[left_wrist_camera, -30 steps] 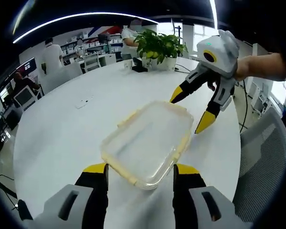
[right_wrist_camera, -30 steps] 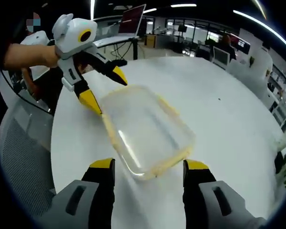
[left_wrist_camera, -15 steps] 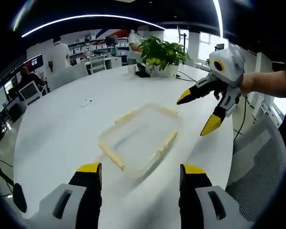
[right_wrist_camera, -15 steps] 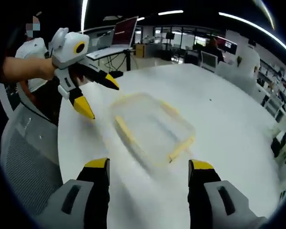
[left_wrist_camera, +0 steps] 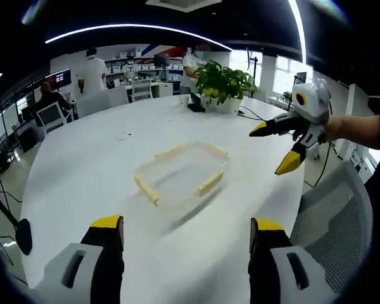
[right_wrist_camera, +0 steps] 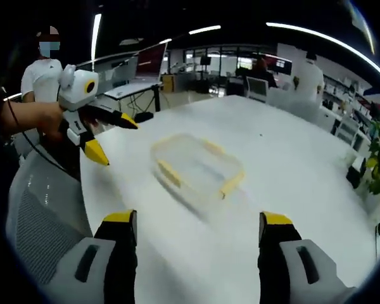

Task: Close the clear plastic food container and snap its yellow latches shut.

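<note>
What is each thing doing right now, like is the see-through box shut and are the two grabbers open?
Clear plastic food container with yellow latches: lid on, flat on the table, nothing touching it; too blurred to tell if the latches are snapped.
Left gripper: open, empty, apart from the container.
Right gripper: open, empty, apart from the container.
Round white table: bears the container.

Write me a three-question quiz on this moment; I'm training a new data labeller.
1. True or false: the left claw is shut on the clear container.
2. Which sits on the white table beyond the container in the left gripper view? A potted plant, B kettle, C toolbox.
3. Fill in: the container's latches are coloured ____.

Key: 1 false, both it and the right claw are open and off it. 2 A, the potted plant. 3 yellow.
</note>
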